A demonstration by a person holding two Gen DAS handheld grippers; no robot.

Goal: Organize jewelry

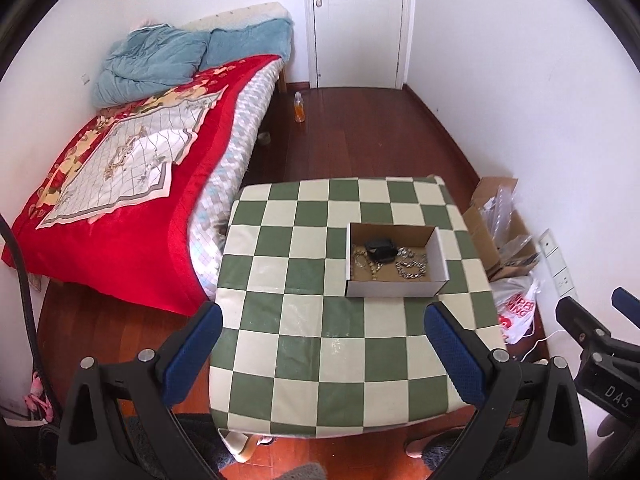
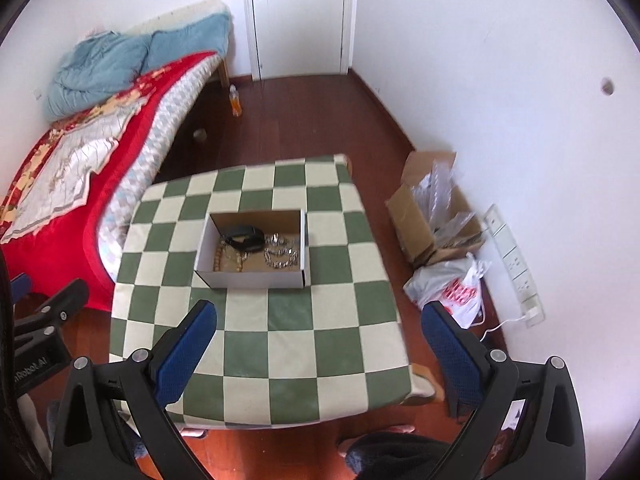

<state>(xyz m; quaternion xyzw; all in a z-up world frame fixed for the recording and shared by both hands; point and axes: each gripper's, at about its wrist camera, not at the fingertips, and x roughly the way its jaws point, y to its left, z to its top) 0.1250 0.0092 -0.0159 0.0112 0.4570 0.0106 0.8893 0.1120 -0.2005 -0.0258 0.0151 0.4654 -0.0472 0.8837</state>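
A small open white cardboard box (image 1: 394, 286) stands on the green-and-cream checkered table (image 1: 304, 320); it also shows in the right wrist view (image 2: 252, 278). Inside lie a black band (image 1: 380, 249), silver chains (image 1: 410, 270) and a beaded strand (image 2: 218, 258). My left gripper (image 1: 322, 318) is open and empty, held above the table's near half. My right gripper (image 2: 320, 320) is open and empty, above the table's near right edge. Each gripper shows at the side of the other's view.
A bed with a red blanket (image 1: 120, 208) stands left of the table. An open cardboard carton (image 2: 434, 208) and a white plastic bag (image 2: 452, 292) lie on the floor at the right wall. An orange bottle (image 1: 299, 108) stands near the door.
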